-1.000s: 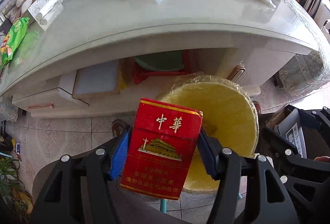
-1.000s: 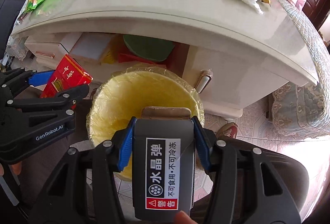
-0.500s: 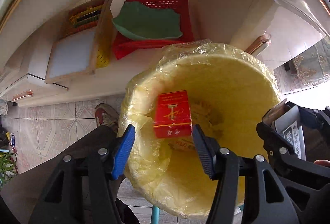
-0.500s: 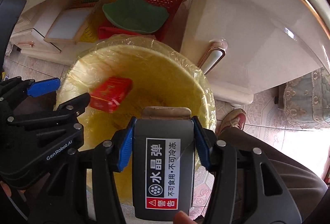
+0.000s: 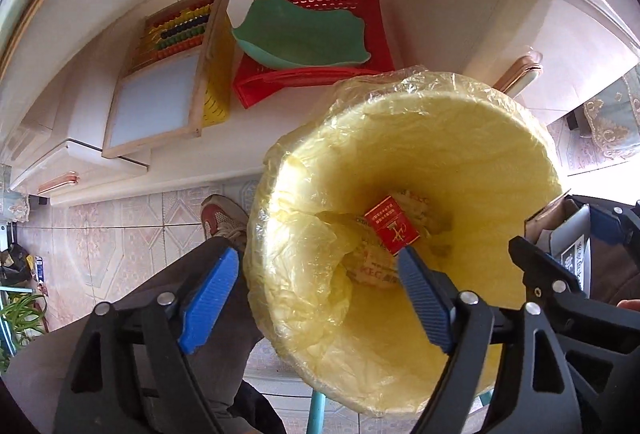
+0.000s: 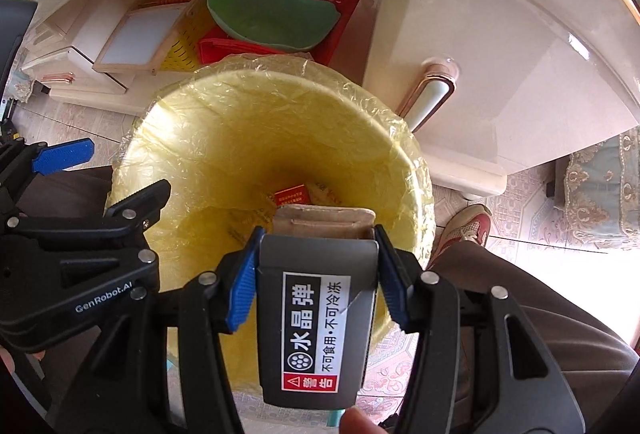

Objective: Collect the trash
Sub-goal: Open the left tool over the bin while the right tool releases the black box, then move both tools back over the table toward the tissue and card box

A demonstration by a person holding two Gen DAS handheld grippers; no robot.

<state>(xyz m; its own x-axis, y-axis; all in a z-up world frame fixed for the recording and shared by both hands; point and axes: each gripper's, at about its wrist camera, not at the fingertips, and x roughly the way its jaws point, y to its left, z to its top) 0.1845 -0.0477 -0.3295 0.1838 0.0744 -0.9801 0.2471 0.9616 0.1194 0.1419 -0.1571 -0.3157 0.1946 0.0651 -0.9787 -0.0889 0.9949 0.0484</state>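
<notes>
Left claw (image 5: 320, 298): jaws wide apart, just been opening, nothing between the blue pads (image 5: 208, 298). It points almost straight down over the near-left rim of the yellow-lined trash bin (image 5: 460, 138). Red cigarette pack (image 5: 392, 230) lies loose at the bottom of the bin on top of other wrappers, clear of both pads.

Right claw (image 6: 316, 286): clamped on the grey box (image 6: 316, 330) with the white-and-black warning label, one pad on each side. Its open cardboard end pointing down into the bin, above the near side of the opening. From this view the red pack is partly visible past the top of the box.

Bin stands on the tiled floor (image 5: 120, 226) just in front of the low shelf under the tabletop, where a red basket (image 5: 352, 14), a green dish (image 5: 300, 34) and an abacus board (image 5: 168, 74) sit. A shoe (image 5: 224, 218) is left of the bin.
</notes>
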